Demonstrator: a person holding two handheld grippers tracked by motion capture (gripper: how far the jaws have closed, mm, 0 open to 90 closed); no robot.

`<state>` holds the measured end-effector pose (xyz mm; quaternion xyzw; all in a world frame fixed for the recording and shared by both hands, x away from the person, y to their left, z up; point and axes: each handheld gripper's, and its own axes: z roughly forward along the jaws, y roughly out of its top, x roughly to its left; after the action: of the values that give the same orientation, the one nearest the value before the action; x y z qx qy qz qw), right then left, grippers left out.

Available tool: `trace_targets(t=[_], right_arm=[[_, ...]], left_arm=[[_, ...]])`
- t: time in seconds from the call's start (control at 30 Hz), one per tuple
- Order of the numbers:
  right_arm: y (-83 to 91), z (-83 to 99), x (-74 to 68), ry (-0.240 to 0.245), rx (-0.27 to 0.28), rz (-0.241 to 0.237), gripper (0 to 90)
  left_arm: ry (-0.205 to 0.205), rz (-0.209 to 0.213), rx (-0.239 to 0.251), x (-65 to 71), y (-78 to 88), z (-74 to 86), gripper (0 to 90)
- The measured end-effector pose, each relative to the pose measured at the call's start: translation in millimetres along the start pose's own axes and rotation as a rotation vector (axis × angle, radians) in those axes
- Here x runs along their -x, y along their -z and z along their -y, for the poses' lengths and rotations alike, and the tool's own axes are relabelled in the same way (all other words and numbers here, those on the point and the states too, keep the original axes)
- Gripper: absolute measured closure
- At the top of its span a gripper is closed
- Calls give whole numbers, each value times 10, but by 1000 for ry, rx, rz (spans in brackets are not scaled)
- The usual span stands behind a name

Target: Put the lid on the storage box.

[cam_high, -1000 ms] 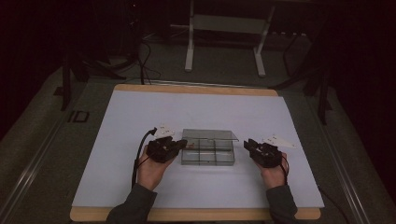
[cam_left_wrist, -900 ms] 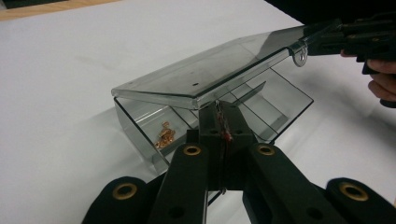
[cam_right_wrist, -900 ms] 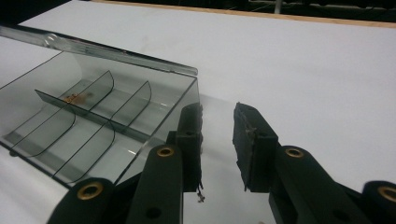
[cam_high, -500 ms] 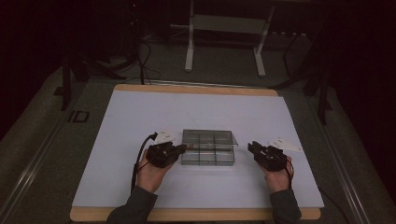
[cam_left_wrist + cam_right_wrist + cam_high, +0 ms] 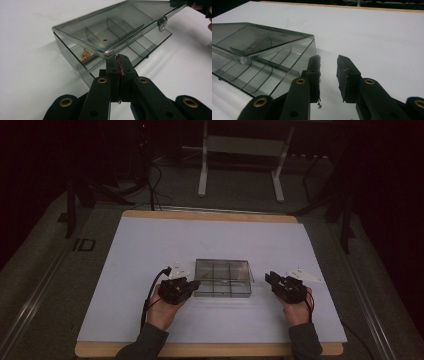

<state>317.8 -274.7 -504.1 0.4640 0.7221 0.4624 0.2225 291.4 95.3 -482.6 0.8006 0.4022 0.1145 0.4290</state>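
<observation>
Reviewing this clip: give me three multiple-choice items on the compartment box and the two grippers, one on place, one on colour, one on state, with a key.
1. Where does the clear box stand on the white table?
A. Between the two grippers
B. At the far left corner
C. Off the table, on the floor

2. What colour is the small thing inside the box?
A. Blue
B. Golden
C. Green

3. How do the jaws of the left gripper stand?
A. Wide open
B. Closed around a divider
C. Shut together, tips at the lid's edge

Key: 1 A, the high view shows the left gripper at the box's left side and the right gripper off to its right. 2 B, the left gripper view shows a golden cluster in a near compartment. 3 C, the left gripper view shows the pads pressed together just under the raised lid.
</observation>
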Motion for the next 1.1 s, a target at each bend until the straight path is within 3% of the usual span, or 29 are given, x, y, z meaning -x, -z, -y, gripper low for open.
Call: trace_targets(t=[1.1], right_arm=[[1,-7,-3,11,3,-6,726]], left_arm=[[33,-9,-84,-36,-87,296,875]])
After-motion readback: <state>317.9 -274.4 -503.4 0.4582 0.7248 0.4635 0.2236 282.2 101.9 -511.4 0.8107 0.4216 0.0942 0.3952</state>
